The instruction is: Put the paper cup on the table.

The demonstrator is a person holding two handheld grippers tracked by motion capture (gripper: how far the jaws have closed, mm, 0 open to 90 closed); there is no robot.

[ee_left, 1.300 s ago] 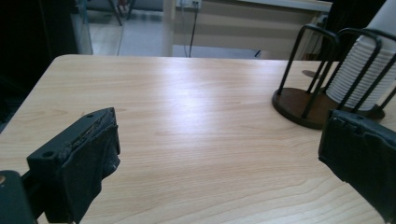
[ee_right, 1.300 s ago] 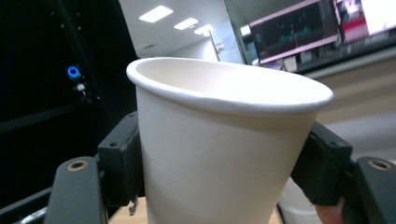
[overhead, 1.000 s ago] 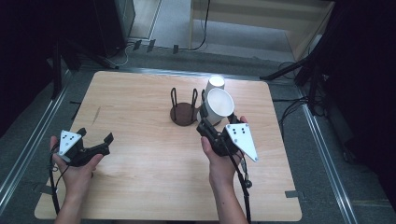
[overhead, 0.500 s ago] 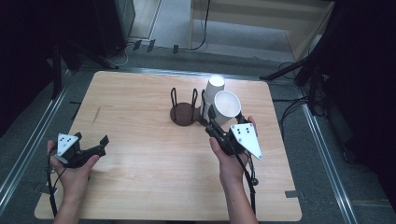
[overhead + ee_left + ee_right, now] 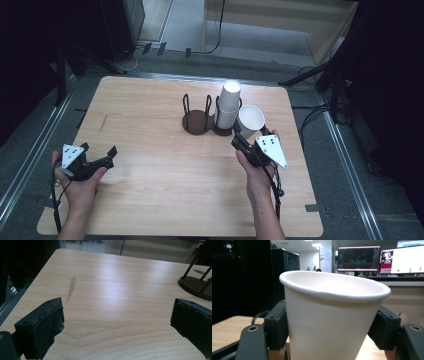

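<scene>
The right tool (image 5: 239, 136) is gripping a white paper cup (image 5: 251, 120) by its lower wall, mouth up. In the high view the cup is sitting just ahead of this tool's jaws, beyond the person's right hand (image 5: 257, 172), and just to the right of a stack of white paper cups (image 5: 228, 104) standing upside down in a dark wire cup holder (image 5: 206, 120). Whether the held cup is touching the tabletop (image 5: 150, 190) cannot be told from above.

The right gripper view is giving what the high view cannot: the cup (image 5: 329, 315) is standing between the two black jaws with both pads pressing on its sides, its rolled rim slightly tilted, and past the rim a dark cabinet (image 5: 285, 272) and lit monitors (image 5: 377, 261) are showing at the far end of the room.

The left tool (image 5: 97, 150) is resting low in the person's left hand (image 5: 77, 182), well apart from the holder, which is lying ahead of it and to its right. Its jaws are standing wide and holding nothing. The left gripper view is confirming this: bare wood is lying between the two jaws (image 5: 117, 315), with a grey smear (image 5: 71, 287) ahead of the left jaw and the edge of the holder's round base (image 5: 193, 285) ahead of the right jaw.
</scene>
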